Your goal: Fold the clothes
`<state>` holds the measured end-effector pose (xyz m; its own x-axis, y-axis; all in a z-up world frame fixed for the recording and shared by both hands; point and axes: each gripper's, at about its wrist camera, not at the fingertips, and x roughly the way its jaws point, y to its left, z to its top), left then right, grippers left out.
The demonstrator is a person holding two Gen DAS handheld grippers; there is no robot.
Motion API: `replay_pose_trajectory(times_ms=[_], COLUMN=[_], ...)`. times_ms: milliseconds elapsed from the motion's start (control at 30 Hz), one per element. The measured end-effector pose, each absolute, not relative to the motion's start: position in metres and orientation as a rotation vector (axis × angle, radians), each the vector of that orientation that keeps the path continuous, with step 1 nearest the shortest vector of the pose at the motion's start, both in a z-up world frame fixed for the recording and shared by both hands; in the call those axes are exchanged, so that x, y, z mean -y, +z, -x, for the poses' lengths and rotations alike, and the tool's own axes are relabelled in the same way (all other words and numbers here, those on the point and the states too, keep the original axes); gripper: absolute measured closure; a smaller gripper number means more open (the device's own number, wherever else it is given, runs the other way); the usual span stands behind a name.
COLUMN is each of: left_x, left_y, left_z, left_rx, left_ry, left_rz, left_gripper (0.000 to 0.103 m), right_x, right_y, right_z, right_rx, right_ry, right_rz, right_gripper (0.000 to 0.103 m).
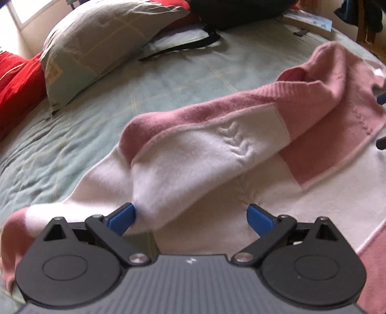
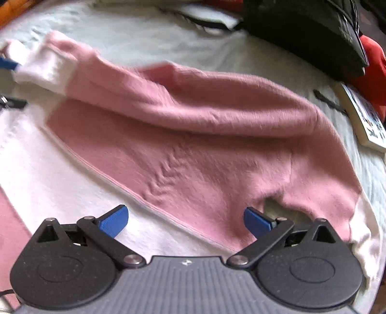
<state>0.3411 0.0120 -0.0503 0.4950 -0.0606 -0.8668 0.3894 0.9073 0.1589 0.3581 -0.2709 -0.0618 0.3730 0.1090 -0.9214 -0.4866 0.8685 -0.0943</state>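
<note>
The pink and white sweater (image 1: 217,149) lies across the bed (image 1: 96,101), filling the centre and right of both frames. Left tongs (image 1: 191,215) spread wide, its left blue tip touching a white fold. Right tongs (image 2: 185,218) spread wide above the pink panel, holding nothing.

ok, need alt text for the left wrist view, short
A pink and white knitted sweater lies on a pale green quilted bedspread, one sleeve folded across its body. The left gripper is open, its blue fingertips either side of the sleeve's white part. Behind are a grey-green pillow, a red cushion and a black bag.
</note>
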Motion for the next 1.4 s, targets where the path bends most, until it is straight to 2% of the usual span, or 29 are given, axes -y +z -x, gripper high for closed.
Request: replay_pose_trajectory(times_ms=[300, 667, 833, 1033, 1200, 1400], left_x=[0.003, 0.045, 0.036, 0.003, -0.032, -0.063], left_y=[-0.027, -0.081, -0.072, -0.058, -0.044, -0.018], left_z=[-0.330, -0.289, -0.282, -0.286, -0.292, -0.319], left_rx=[-0.965, -0.959, -0.925, -0.898, -0.864, -0.798], left_ry=[-0.416, -0.495, -0.473, -0.375, -0.271, -0.242], left_rz=[-0.208, -0.189, -0.178, -0.152, -0.118, 0.037], left_gripper=[0.004, 0.004, 0.004, 0.004, 0.004, 0.004], right_x=[0.282, 0.285, 0.272, 0.251, 0.221, 0.210], right_y=[-0.020, -0.019, -0.024, -0.047, -0.067, -0.073], right_z=[-0.395, -0.435, -0.465, -0.497, -0.465, -0.431], right_rx=[-0.921, -0.841, -0.876, -0.998, -1.048, -0.992], right_ry=[0.491, 0.641, 0.733, 0.819, 0.897, 0.904], right_rz=[0.252, 0.103, -0.022, -0.317, -0.281, -0.186], right_gripper=[0.000, 0.002, 0.002, 0.002, 0.002, 0.002])
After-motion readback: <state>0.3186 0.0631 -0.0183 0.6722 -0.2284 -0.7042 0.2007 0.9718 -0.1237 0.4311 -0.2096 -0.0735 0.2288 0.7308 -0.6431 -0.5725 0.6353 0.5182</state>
